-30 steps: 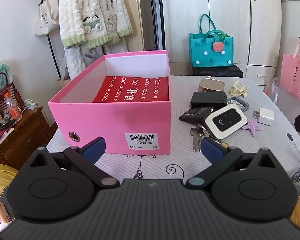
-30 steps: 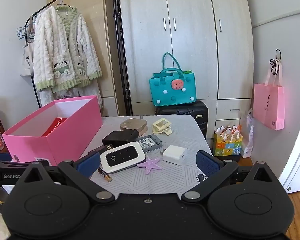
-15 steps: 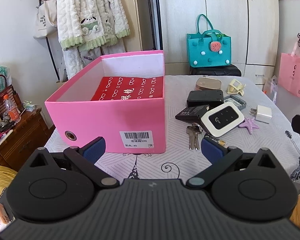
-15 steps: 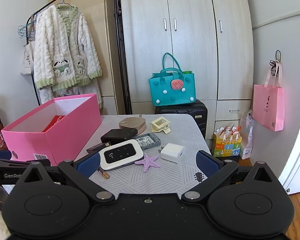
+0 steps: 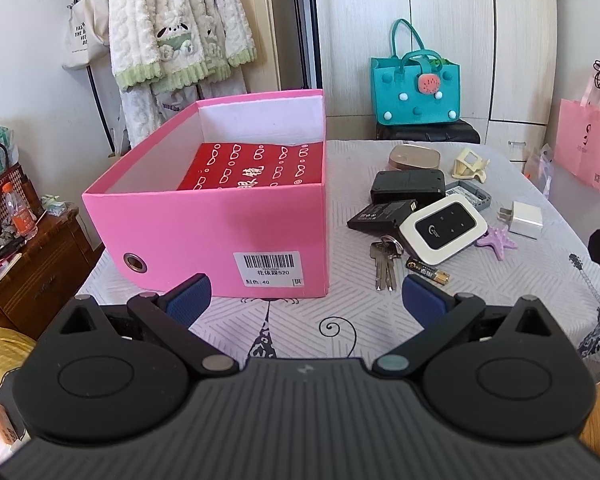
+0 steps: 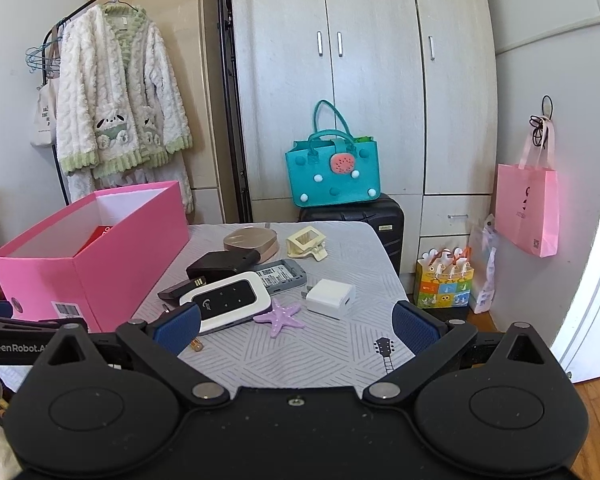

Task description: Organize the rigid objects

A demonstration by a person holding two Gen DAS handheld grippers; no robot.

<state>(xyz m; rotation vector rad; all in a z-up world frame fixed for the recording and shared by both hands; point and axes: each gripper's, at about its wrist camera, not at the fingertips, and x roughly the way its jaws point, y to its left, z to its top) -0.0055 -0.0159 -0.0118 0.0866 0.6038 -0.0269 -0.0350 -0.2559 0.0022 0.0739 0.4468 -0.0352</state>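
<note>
While the small rigid things lie in a cluster on your desk (image 5: 540, 280), the white and black pocket router (image 5: 444, 232) rests on a flat black battery (image 5: 380, 216), beside the keys (image 5: 384, 264) and a purple starfish (image 6: 282, 316). Left of them stands the open pink cardboard box (image 5: 220, 224) with a red packet (image 5: 256, 168) inside. Your left hand-held gripper (image 5: 306, 296) and right hand-held gripper (image 6: 296, 328) both hover spread apart, holding nothing.

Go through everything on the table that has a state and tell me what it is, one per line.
Left tongs: open, empty.
Right tongs: open, empty.
Pink cardboard box: lidless, holding a red patterned box.
White and black pocket router: flat, face up, resting partly on a black battery.
White charger cube: on its side, prongs out.
</note>
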